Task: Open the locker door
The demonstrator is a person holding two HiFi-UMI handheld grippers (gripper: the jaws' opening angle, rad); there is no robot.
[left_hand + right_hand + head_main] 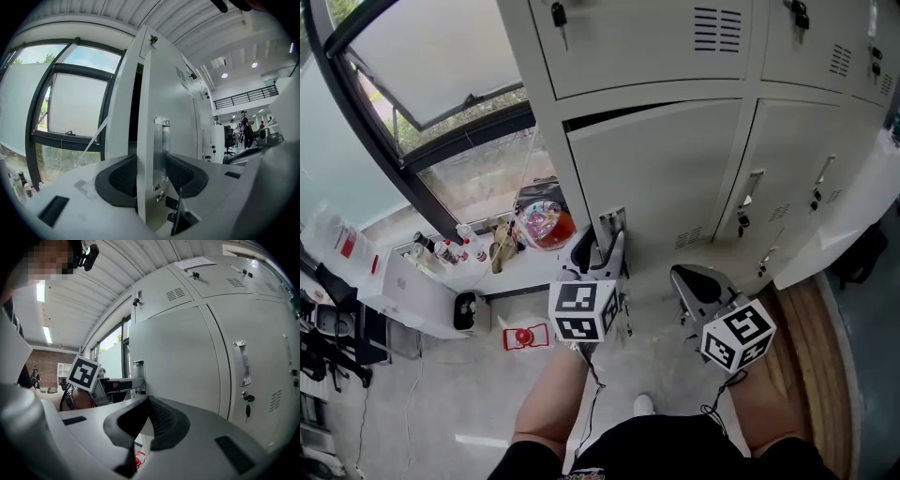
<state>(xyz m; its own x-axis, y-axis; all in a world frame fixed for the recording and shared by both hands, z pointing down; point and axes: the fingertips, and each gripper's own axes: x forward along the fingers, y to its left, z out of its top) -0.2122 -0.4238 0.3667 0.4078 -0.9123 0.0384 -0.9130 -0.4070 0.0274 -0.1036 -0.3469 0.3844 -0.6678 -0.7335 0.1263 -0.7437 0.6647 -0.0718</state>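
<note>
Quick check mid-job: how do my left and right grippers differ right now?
The left gripper has its fingers apart; the right gripper has its fingers together. The left gripper straddles the edge and handle of the ajar locker door, not clamped on them; the right gripper has nothing between its fingers. In the head view the left gripper sits at the door, the right gripper lower and to its right. Both are the same pale, dark-fingered build.

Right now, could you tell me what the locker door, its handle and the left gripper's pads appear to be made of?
Locker door: likely painted sheet metal, smooth pale grey, with a thin folded edge. Handle: probably bright polished metal, with reflections. Left gripper pads: seemingly black rubber, matte, finely ribbed.
</note>
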